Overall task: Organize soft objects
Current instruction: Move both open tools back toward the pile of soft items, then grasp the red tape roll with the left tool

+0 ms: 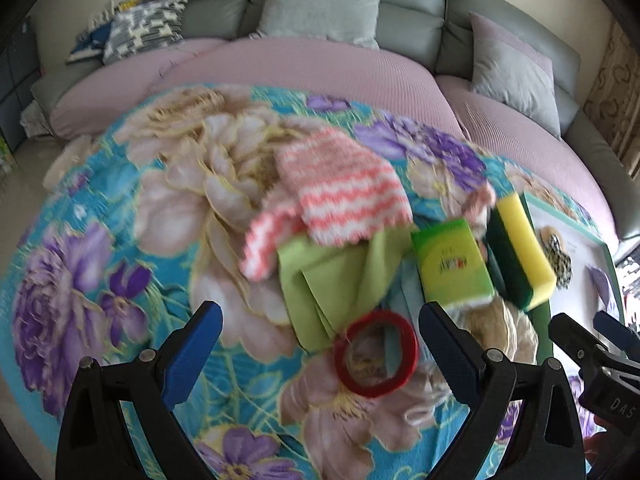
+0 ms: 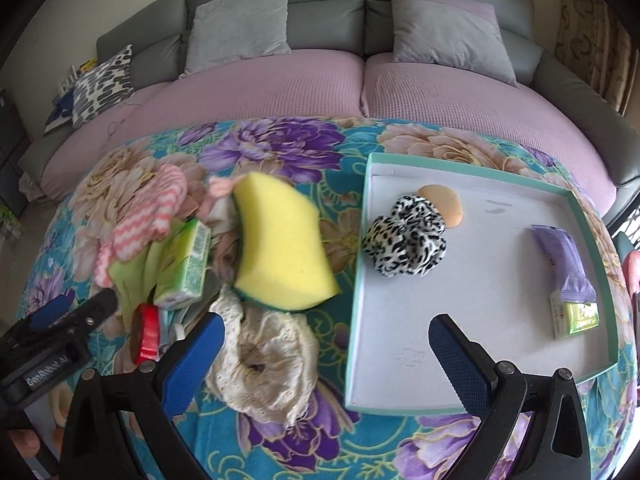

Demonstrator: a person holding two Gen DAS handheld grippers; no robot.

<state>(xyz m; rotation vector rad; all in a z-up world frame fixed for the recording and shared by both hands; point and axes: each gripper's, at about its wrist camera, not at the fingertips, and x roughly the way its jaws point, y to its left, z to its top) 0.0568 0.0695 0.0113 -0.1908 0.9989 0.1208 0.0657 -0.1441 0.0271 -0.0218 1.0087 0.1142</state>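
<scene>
Both grippers, left gripper point(image 1: 320, 330) & right gripper point(image 2: 326, 340), sit at the bottom of their views, spread wide, holding nothing. Big floral blanket point(image 2: 280, 144) fills the middle. Tray point(image 2: 576, 200), right side, has 3-4 things in it already. Pile at center-left: yellow sponge point(image 2: 280, 240), lace scrunchie point(image 2: 268, 368), red ring point(image 1: 376, 354). Sorting looks partway done. Next: prob. pinch the scrunchie gently, lift to tray.

A teal floral blanket point(image 2: 280, 148) covered the surface, bearing a shallow white tray with mint rim point(image 2: 472, 160), a cream lace scrunchie point(image 2: 268, 364), a red tape ring point(image 1: 376, 354), and folded green cloth point(image 1: 336, 280).
</scene>
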